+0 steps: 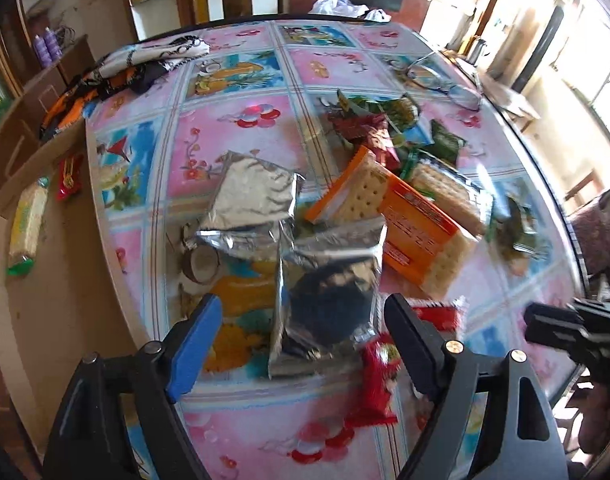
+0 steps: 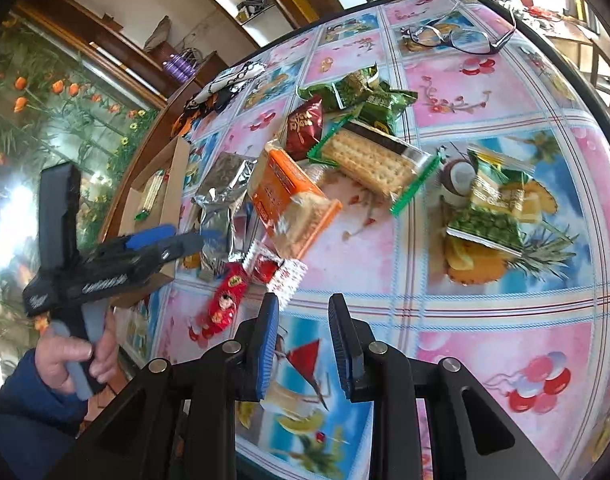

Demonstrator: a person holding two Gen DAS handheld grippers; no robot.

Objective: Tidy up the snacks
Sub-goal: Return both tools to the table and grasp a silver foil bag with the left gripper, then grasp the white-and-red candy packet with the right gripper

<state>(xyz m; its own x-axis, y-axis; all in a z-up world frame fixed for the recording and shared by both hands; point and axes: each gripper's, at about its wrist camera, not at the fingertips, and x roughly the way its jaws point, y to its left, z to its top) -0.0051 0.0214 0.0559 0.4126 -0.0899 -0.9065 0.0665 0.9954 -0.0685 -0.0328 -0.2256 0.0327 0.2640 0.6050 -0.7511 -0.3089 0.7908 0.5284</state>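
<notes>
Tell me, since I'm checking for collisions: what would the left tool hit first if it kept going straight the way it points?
Most likely the crinkled silver foil pouch, which lies between the open fingers of the left tool on the flowered tablecloth. Depth is unclear.

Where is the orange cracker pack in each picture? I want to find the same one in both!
Left wrist view: the orange cracker pack lies right of centre, beyond the silver foil bags, above the left claw.
Right wrist view: it sits left of centre, between the foil bags and the green-edged cracker pack.
Shared landmark: the eyeglasses at the far side of the table, also seen top right in the right wrist view.
</notes>
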